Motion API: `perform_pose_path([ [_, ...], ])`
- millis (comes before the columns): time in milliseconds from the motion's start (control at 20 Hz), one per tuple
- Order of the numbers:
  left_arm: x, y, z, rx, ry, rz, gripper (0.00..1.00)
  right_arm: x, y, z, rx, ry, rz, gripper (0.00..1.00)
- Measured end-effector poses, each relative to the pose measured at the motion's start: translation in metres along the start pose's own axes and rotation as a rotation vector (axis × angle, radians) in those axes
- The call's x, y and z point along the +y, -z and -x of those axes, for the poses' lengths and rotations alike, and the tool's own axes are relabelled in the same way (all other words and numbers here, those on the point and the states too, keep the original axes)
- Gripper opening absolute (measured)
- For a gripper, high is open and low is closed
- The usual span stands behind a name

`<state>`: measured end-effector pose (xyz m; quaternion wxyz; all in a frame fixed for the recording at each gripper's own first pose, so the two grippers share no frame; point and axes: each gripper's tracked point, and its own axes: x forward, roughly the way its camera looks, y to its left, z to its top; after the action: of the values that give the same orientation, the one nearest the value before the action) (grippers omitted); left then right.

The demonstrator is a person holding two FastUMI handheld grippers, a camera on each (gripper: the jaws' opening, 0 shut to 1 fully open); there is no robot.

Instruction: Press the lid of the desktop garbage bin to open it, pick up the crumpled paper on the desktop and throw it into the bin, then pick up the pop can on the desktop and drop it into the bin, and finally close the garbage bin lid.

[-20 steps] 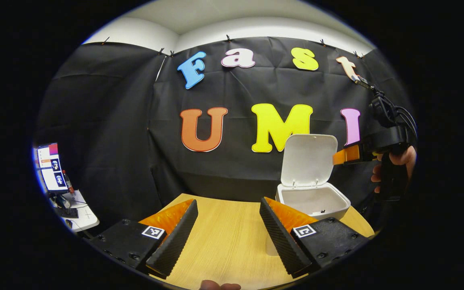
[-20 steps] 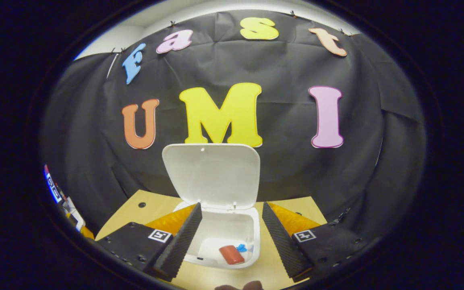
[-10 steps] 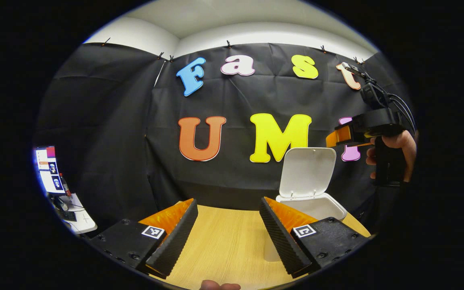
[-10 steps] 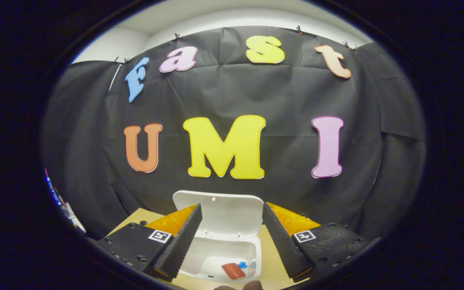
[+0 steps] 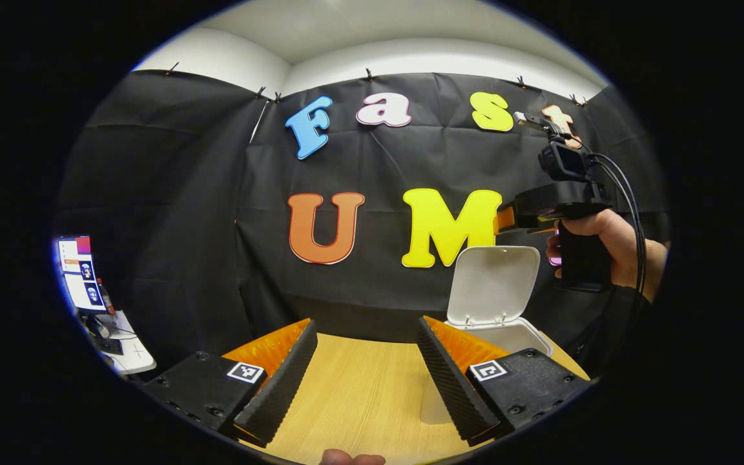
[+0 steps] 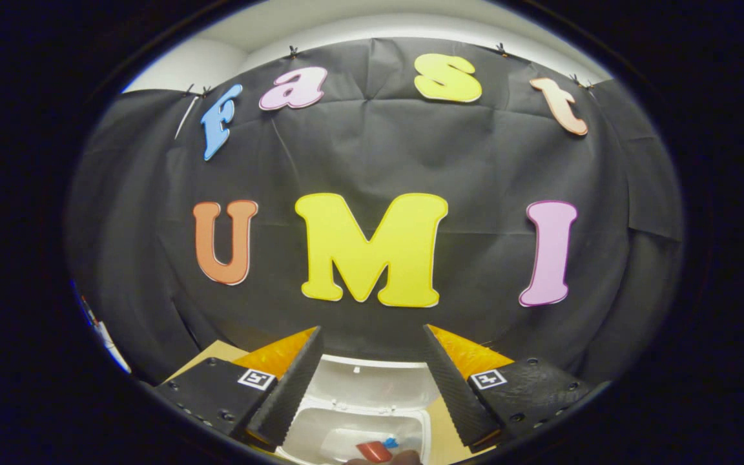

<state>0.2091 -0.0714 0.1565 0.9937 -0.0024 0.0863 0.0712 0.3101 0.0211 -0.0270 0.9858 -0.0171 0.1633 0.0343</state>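
Black creased cloth walls the booth behind a pale wood-grain desk (image 5: 352, 394), and off its left edge a small side table with a lit monitor (image 5: 78, 271) stands apart. In the left gripper view, the left hand-held gripper (image 5: 365, 381) hovers low over the bare middle of the desk, its ribbed, wedge-shaped fingers spread wide with nothing between them; it looks parked out of the way. Toward the desk's right far corner sits the white plastic garbage bin (image 5: 514, 339), smooth and round-cornered, its hinged lid (image 5: 491, 281) standing upright and open. Above and just right of the lid a hand (image 5: 604, 242) holds the right hand-held gripper (image 5: 507, 219) by its dark pistol grip, cables trailing behind. In the right gripper view that gripper's own fingers are parted and empty, aimed over the lid's top edge, with the bin (image 6: 359, 433) below; inside lies the red pop can (image 6: 373, 451), beside something small and blue I cannot identify. Judging by this, both drops look done, and the raised gripper seems placed to push the lid down shut.
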Motion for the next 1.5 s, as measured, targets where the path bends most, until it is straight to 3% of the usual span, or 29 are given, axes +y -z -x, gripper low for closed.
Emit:
perform_pose_path([
  [600,-0.003,0.006,0.001,0.015,-0.010,0.024,0.99,-0.003,0.019,-0.017,0.057,-0.005,-0.041,0.94],
  [1000,-0.008,0.000,0.014,-0.005,0.018,0.008,0.99,-0.002,0.032,0.013,0.067,-0.018,-0.041,0.94],
  [1500,-0.003,-0.002,0.033,-0.014,0.042,0.027,0.99,0.008,0.096,0.069,0.162,-0.025,-0.083,0.94],
])
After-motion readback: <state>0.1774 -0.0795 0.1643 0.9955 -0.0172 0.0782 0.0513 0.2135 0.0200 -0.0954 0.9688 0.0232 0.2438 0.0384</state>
